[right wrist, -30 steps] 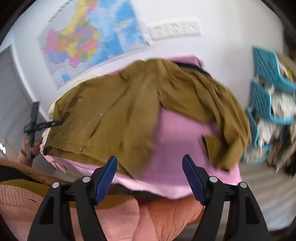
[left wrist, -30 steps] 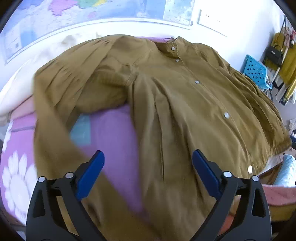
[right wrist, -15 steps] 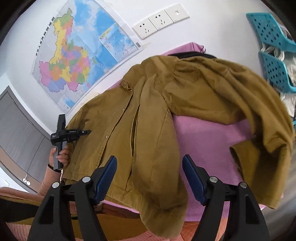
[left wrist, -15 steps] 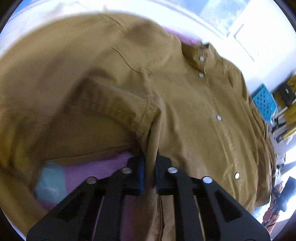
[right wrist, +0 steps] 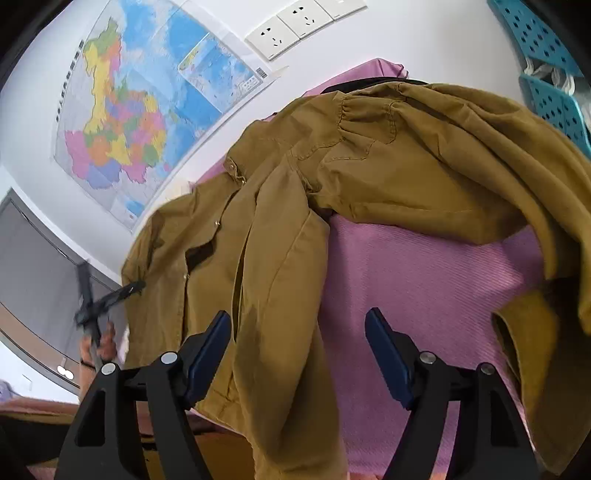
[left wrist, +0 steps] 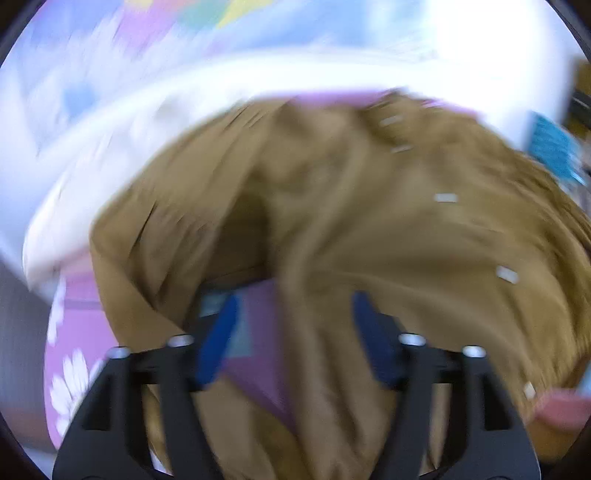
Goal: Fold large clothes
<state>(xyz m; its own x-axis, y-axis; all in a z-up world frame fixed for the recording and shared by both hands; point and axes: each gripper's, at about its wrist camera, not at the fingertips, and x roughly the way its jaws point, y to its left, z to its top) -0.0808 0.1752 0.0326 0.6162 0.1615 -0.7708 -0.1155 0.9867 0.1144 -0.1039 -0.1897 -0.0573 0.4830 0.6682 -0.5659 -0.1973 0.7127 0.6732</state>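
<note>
— How do the tongs stand?

— The left gripper [left wrist: 293, 338] has its blue pads spread, and its jaws have just been opening. A fold of the brown shirt [left wrist: 388, 236] runs up between them, but the pads do not press on it. That view is badly blurred, so finer detail is lost. The right gripper [right wrist: 297, 363] is spread too, with the shirt's hem edge lying between the pads, untouched as far as I can see.

— And where does the shirt lie?

— Spread front-up on the pink blanket [right wrist: 424, 288]. In the right wrist view its long axis runs from the hem by the gripper up to the collar [right wrist: 236, 171], which points toward the wall with the map [right wrist: 147, 110]. One sleeve [right wrist: 480, 177] sweeps out to the right, its cuff [right wrist: 524, 332] hanging at the blanket's right side.

— Anything further out?

— Wall sockets [right wrist: 291, 27] above, teal baskets [right wrist: 546, 62] at the right, and the person's hand [right wrist: 98, 347] on the left gripper's handle at the shirt's far side.
</note>
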